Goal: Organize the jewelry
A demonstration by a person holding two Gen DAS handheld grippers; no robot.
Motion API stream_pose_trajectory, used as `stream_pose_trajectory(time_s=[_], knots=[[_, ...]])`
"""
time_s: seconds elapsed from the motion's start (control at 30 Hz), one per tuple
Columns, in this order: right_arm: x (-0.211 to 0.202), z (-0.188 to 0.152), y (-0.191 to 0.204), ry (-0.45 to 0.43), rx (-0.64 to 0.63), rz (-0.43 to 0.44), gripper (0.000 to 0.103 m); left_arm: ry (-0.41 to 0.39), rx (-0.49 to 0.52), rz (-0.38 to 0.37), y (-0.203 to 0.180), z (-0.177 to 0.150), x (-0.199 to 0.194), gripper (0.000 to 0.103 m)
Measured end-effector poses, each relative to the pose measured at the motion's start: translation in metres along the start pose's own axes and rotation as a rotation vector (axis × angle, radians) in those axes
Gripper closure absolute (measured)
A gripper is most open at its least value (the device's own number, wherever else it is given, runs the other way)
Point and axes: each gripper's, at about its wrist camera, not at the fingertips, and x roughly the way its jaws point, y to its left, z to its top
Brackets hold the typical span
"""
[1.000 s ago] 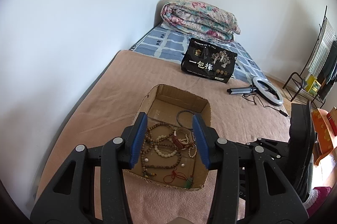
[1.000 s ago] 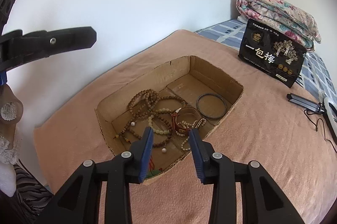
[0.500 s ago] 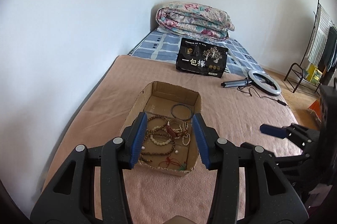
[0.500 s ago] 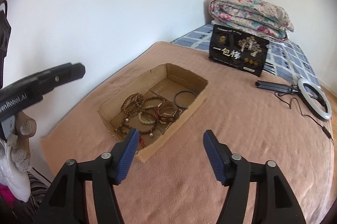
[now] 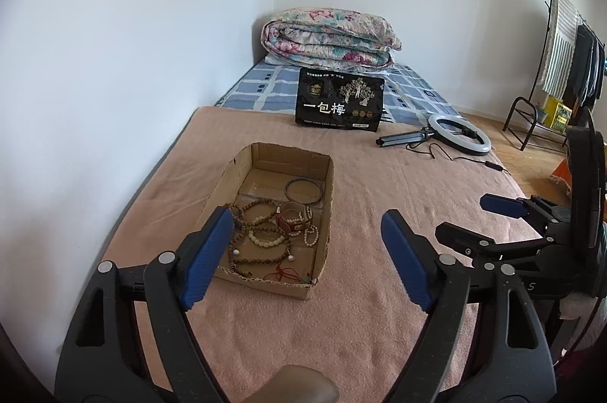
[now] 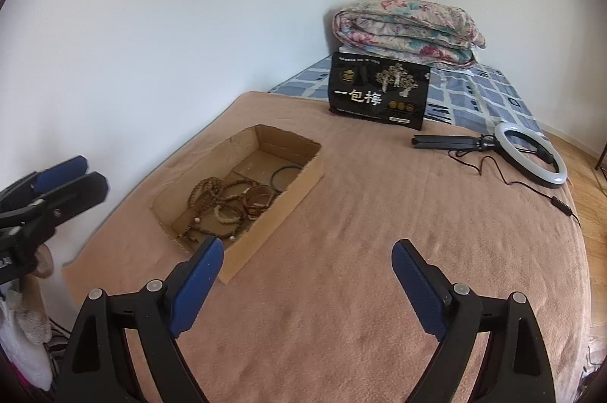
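Your left gripper (image 5: 307,253) stands released, blue pads spread wide and nothing between them, raised above the near part of the bed with the box ahead on its left side; your right gripper (image 6: 307,283) is likewise spread and empty, over bare blanket to the right of the box. Task item: one shallow cardboard box (image 5: 328,183), open-topped, resting on the pink blanket (image 5: 379,346) toward the wall-side edge of the bed, its long axis running from the near end of the bed toward the folded floral quilt (image 5: 330,37) at the far end. Contents, all inside the box: a long strand of brown wooden beads (image 5: 242,213) in loose loops at the near half; a bracelet of pale round beads (image 5: 265,242); a brown leather band (image 5: 290,219) about mid-box; a thin dark bangle (image 5: 303,190) lying flat toward the far end, apart from the rest; a red cord with a small green pendant (image 5: 288,274) against the near wall. Progress, by judgement: collection looks done, since no piece shows on the blanket outside the box; what may remain is untangling, as the strands overlap in one heap. Also present, well apart beyond the box: a black printed pouch (image 5: 339,103) standing upright, and a ring light (image 5: 459,137) on its folded stand.
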Motion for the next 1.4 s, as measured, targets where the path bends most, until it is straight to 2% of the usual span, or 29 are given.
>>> stream_pose_trajectory(time_s=[0.1, 0.17, 0.33, 0.47, 0.67, 0.93, 1.4], knots=[[-0.001, -0.002, -0.004, -0.017, 0.006, -0.023, 0.001, 0.002, -0.005, 0.010, 0.000, 0.000, 0.001, 0.017], [-0.003, -0.001, -0.006, -0.025, 0.014, -0.022, 0.000, 0.005, -0.017, 0.016, 0.000, 0.000, 0.002, 0.010], [-0.003, -0.001, -0.005, -0.027, 0.005, -0.026, 0.000, 0.003, -0.016, 0.030, 0.001, 0.000, 0.004, 0.008], [0.000, -0.003, -0.007, -0.013, 0.010, -0.026, 0.000, 0.014, -0.019, 0.065, 0.002, -0.002, 0.007, 0.001], [0.002, -0.005, -0.012, -0.009, 0.019, -0.040, 0.000, 0.057, -0.030, 0.108, 0.004, -0.002, 0.015, 0.001], [0.006, -0.008, -0.018, 0.007, 0.039, -0.054, 0.000, 0.065, 0.012, 0.118, -0.003, -0.006, 0.018, 0.001], [0.007, -0.009, -0.024, 0.015, 0.057, -0.060, 0.000, 0.068, 0.013, 0.115, -0.003, -0.006, 0.019, 0.001]])
